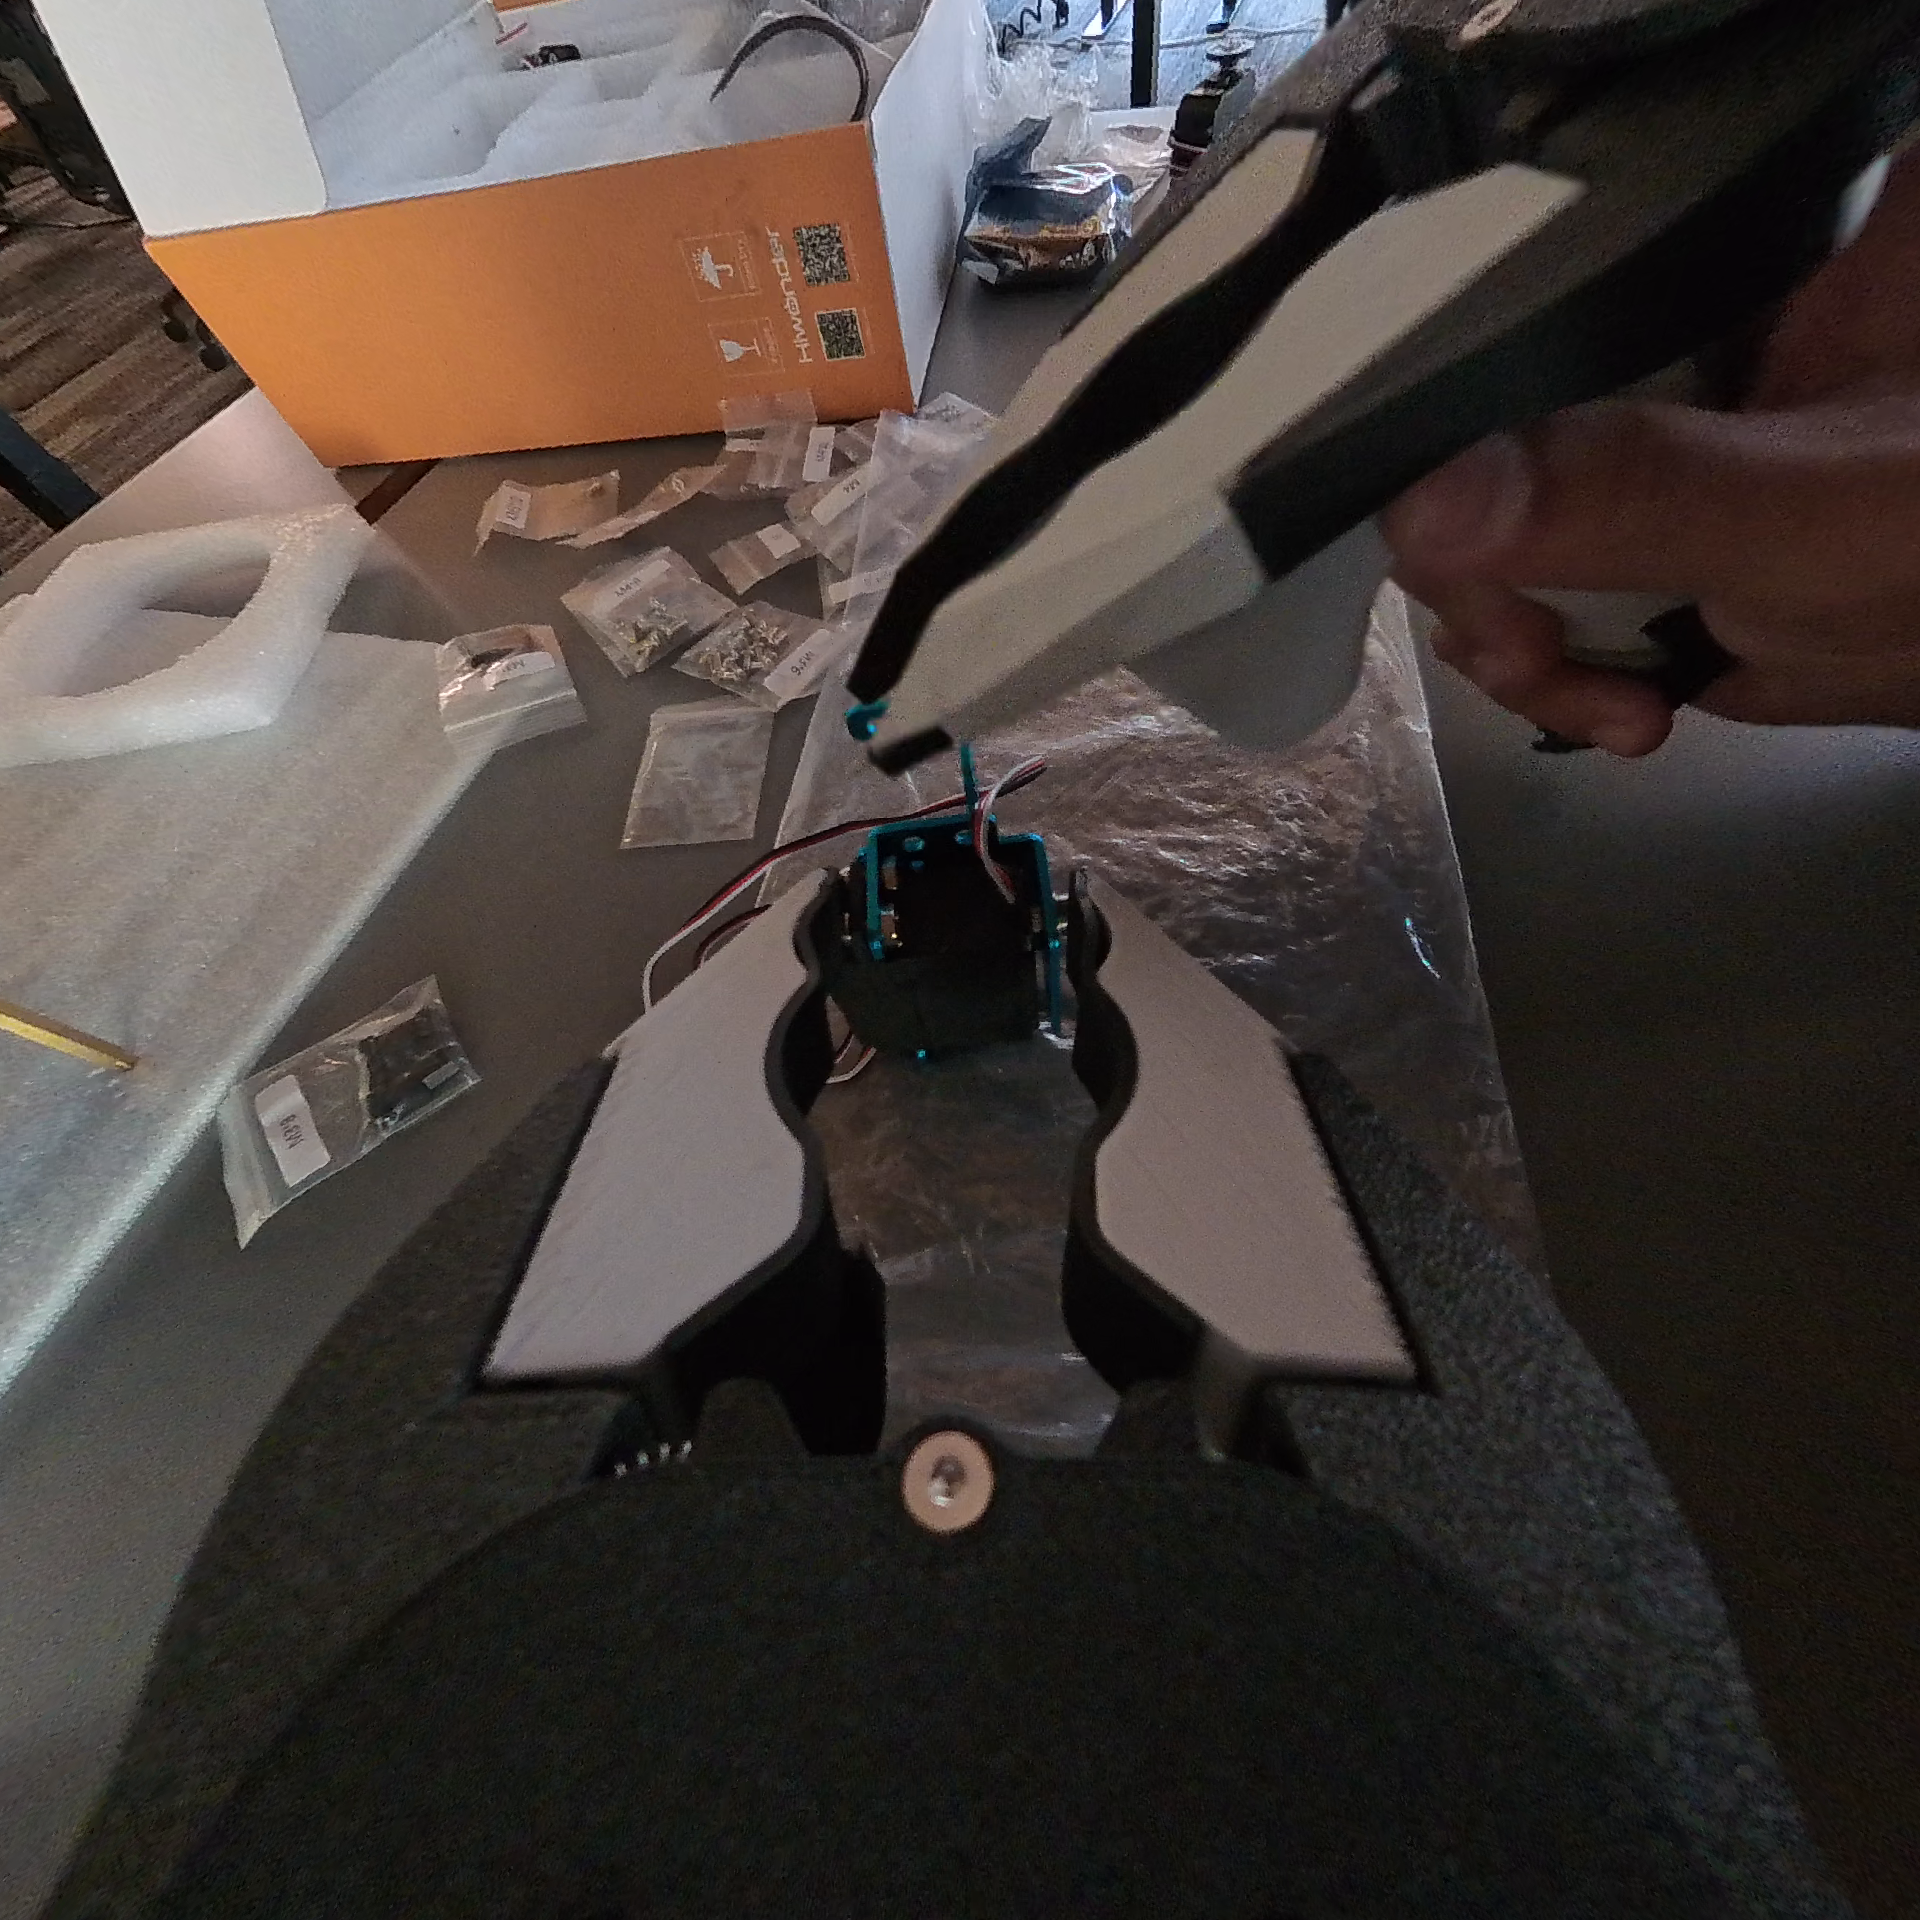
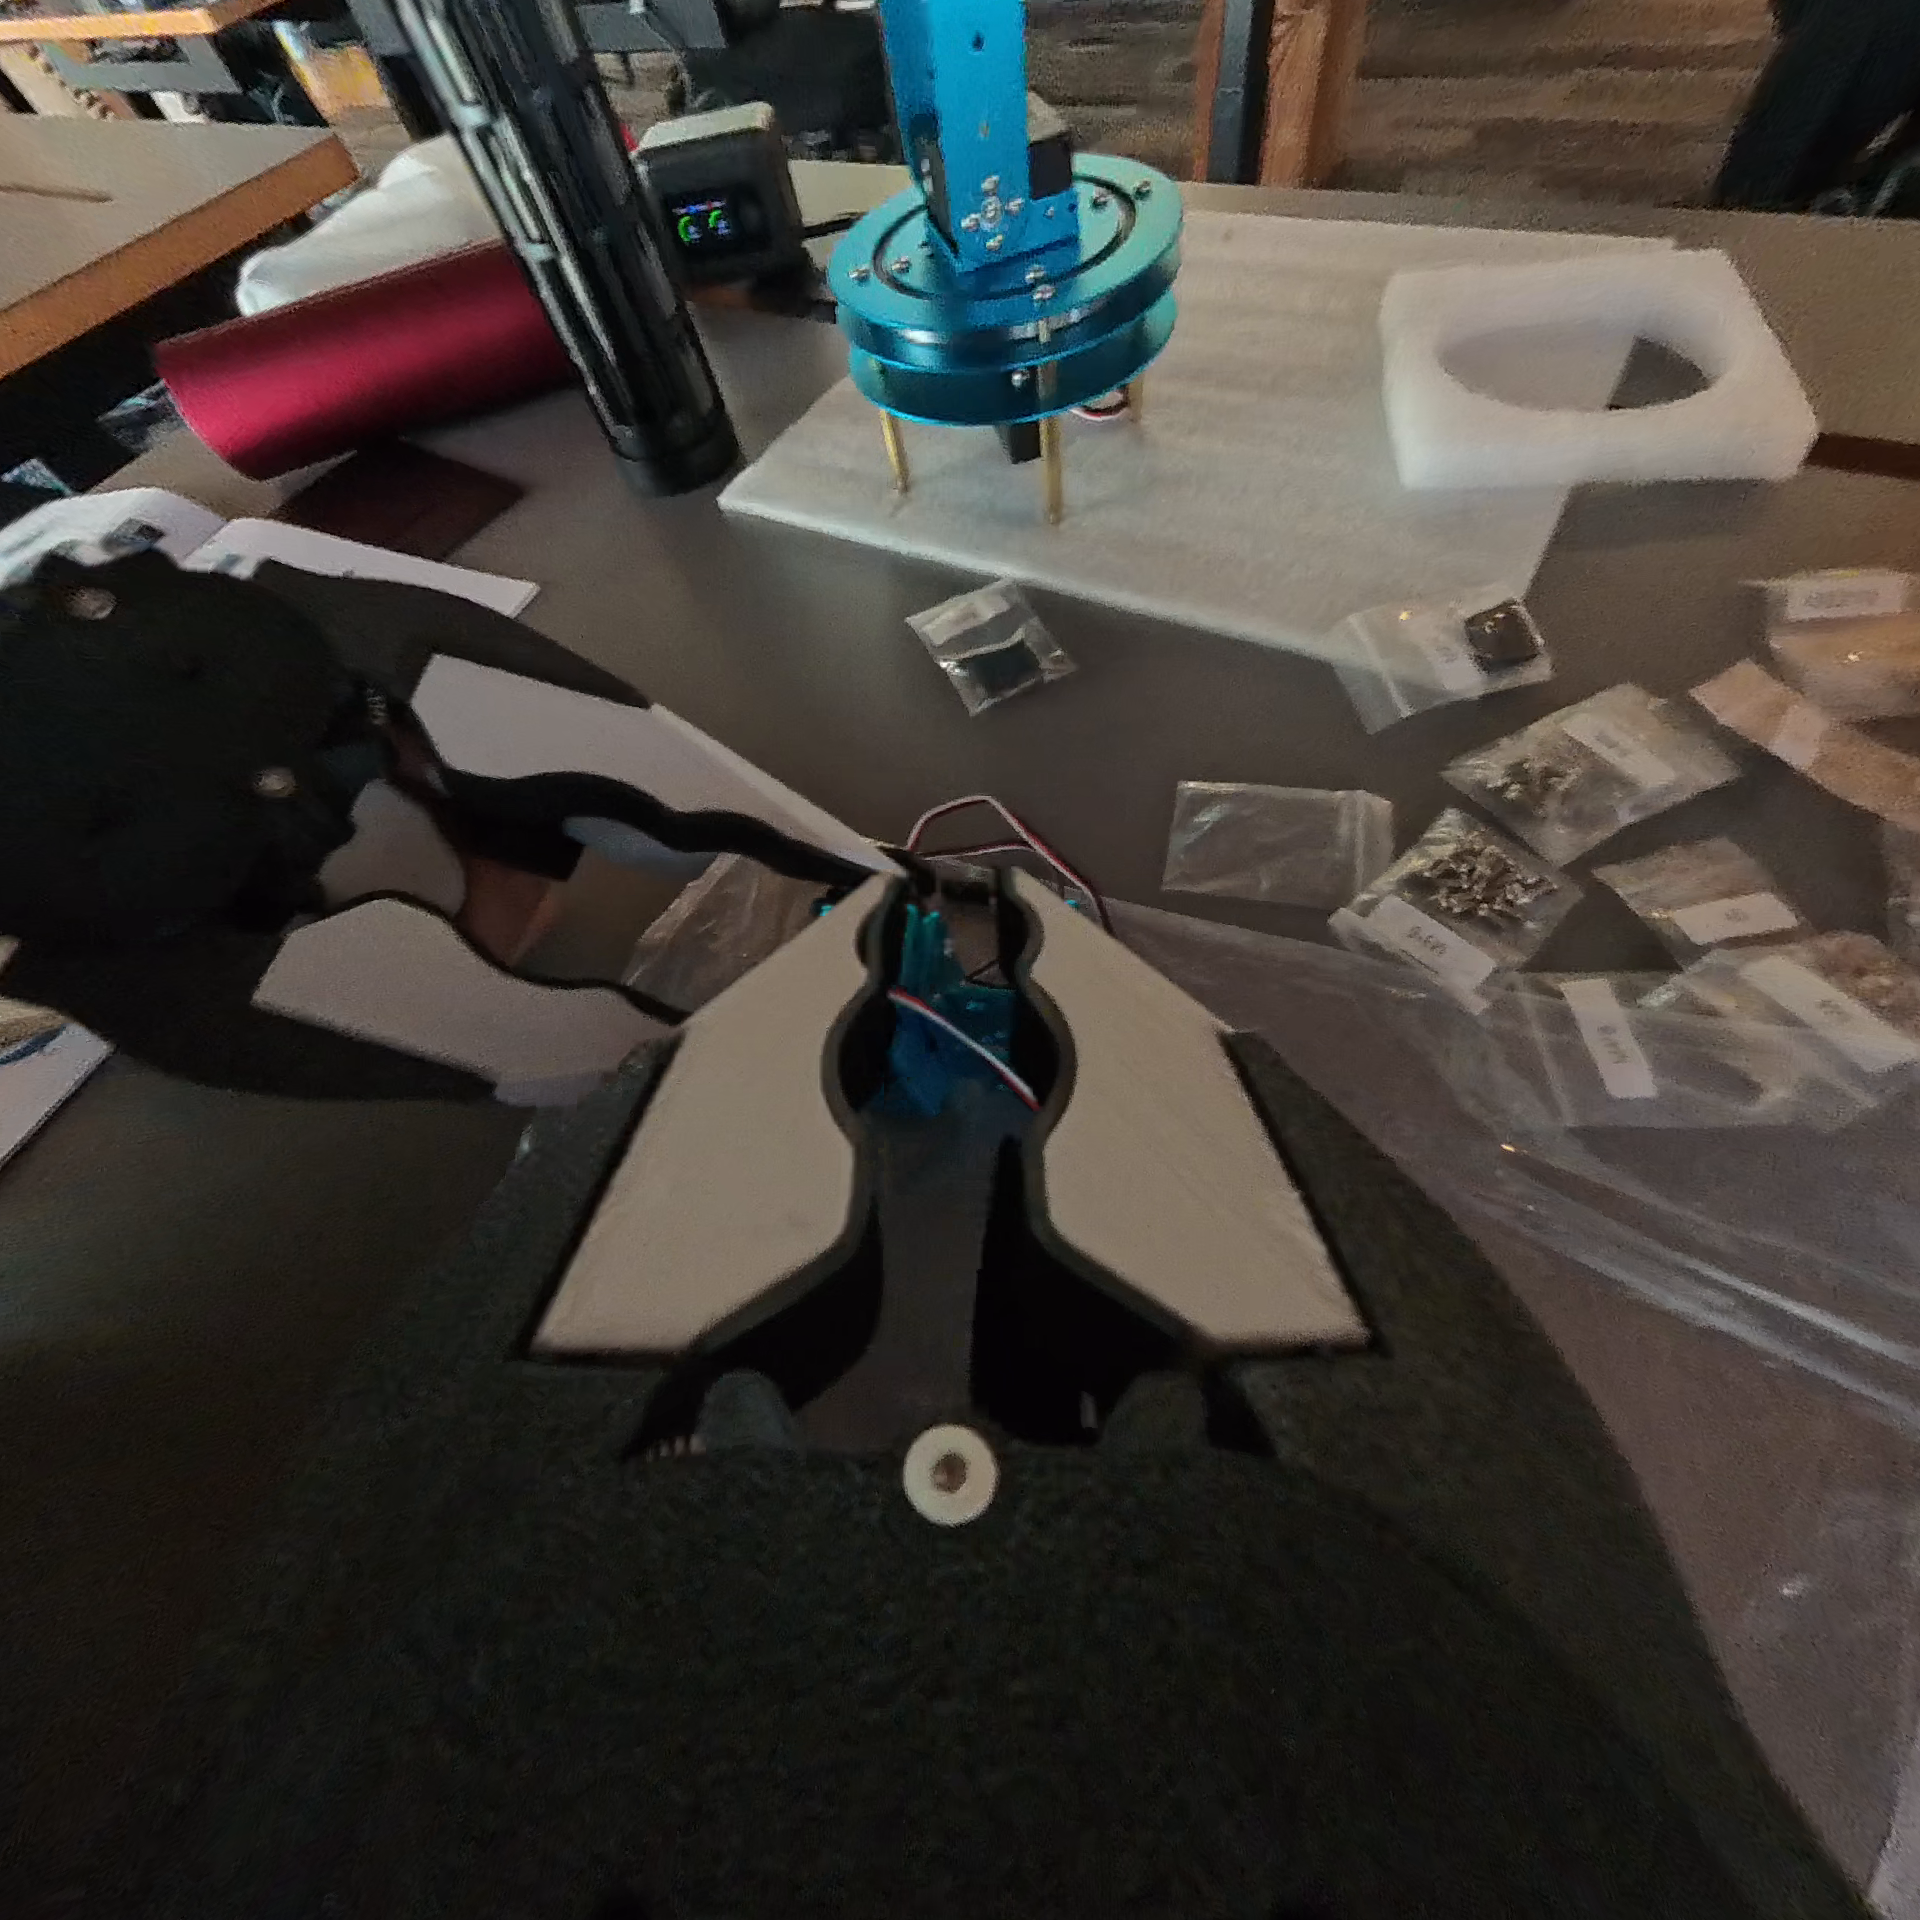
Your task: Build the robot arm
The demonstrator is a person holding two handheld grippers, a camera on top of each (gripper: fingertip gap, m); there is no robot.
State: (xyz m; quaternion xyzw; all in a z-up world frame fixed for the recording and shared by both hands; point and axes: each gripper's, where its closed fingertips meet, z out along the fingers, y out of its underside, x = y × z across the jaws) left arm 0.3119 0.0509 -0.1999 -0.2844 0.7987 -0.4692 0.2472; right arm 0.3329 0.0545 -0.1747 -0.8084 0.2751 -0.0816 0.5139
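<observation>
Two grippers meet at one blue servo bracket [image 1: 940, 940]: left gripper [image 1: 951, 909] clamps its sides above a clear plastic bag [image 1: 1247, 894]. Right gripper [image 1: 883, 727] pinches a small blue bracket piece [image 1: 864, 717] just above it. Screw bags [image 1: 665, 613] and an orange box [image 1: 540, 301] lie behind on the grey table [image 1: 1662, 1039].

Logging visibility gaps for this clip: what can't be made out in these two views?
- Left wrist view: the servo bracket's sides are hidden behind the left tongs' fingertips.
- Right wrist view: the right tongs cover their blue piece; its shape is unclear.
- Screw bags: contents blurred.
- Blue turntable base: cut off by the top edge.
</observation>
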